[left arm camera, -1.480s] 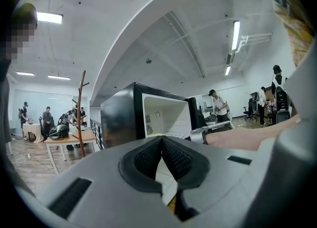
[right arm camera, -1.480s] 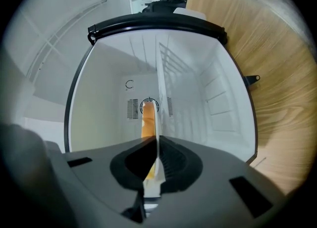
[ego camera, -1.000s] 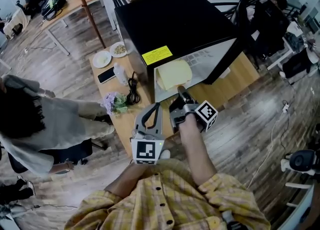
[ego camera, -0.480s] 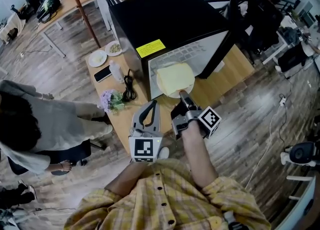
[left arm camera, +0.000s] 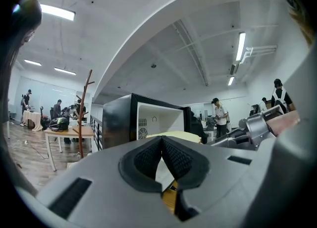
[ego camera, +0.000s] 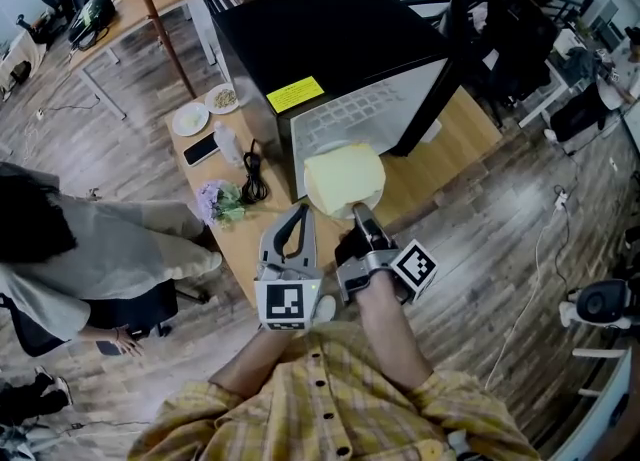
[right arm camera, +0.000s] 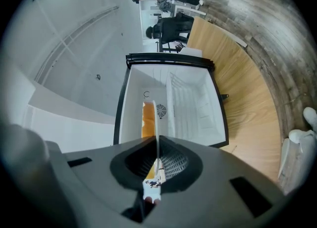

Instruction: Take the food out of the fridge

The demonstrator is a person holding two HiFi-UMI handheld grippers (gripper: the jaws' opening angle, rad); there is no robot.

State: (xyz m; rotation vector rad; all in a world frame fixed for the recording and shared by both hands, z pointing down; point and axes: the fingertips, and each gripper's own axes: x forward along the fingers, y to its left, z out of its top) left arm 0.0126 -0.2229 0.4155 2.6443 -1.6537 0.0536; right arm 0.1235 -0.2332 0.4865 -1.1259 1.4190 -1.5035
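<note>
Black box-shaped fridge [ego camera: 340, 39]: glossy shell, smooth white plastic lining.
Light wooden table [ego camera: 465, 141]: smooth, matt.
Thin white plate [right arm camera: 156, 123]: smooth, glossy.
Plank floor [ego camera: 520, 249]: grainy wood.

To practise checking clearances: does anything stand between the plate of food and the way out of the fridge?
Nothing visible does. The right tongs hold the plate at the open mouth of the fridge; the left tongs sit to one side.
</note>
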